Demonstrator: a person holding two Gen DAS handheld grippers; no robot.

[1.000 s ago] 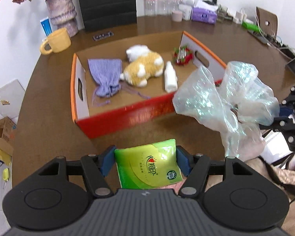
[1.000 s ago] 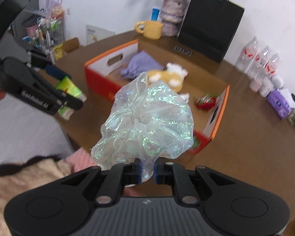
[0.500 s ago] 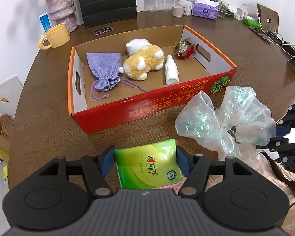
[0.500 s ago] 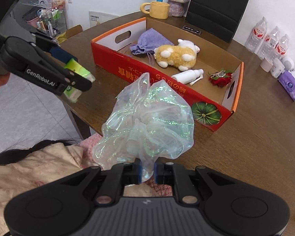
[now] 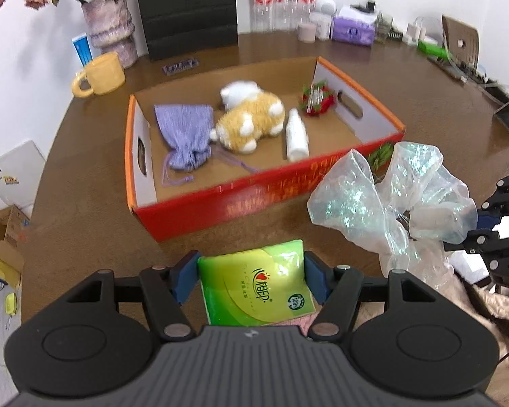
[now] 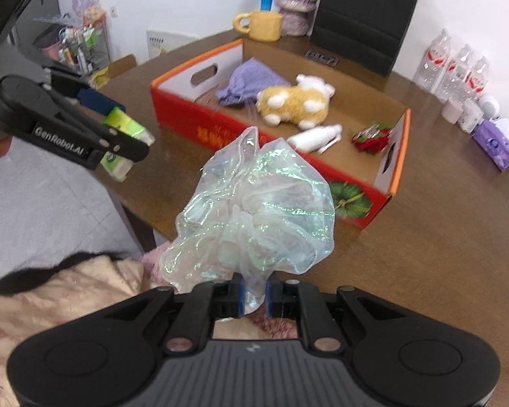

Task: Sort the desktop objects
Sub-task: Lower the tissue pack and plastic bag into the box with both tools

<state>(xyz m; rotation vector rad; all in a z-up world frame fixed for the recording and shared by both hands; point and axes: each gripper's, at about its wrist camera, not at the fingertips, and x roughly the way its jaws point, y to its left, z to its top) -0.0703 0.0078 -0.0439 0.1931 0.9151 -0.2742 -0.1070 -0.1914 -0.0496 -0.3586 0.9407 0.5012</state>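
Observation:
My left gripper (image 5: 251, 279) is shut on a green tissue pack (image 5: 256, 288), held above the table's near edge in front of the red cardboard box (image 5: 220, 207). From the right wrist the left gripper (image 6: 118, 135) and the tissue pack (image 6: 124, 129) show at the left. My right gripper (image 6: 254, 300) is shut on a crumpled iridescent plastic bag (image 6: 254, 210), which hangs before the box's (image 6: 200, 125) near corner. The bag (image 5: 390, 200) also shows at the right of the left wrist view. Inside the box lie a purple pouch (image 5: 183, 135), a plush toy (image 5: 251, 122), a white bottle (image 5: 297, 135) and a red flower ornament (image 5: 317, 100).
On the round brown table (image 5: 85, 183) stand a yellow mug (image 5: 101, 74), a vase (image 5: 112, 30), a black bag (image 5: 186, 6), water bottles (image 5: 281, 0) and a purple tissue box (image 5: 353, 30). A person's pink clothing (image 6: 51, 298) lies below the grippers. Cardboard boxes (image 5: 0, 237) sit on the floor.
Both wrist views have shifted a little against the box since the earlier frames. The tissue pack and the plastic bag stay gripped throughout.

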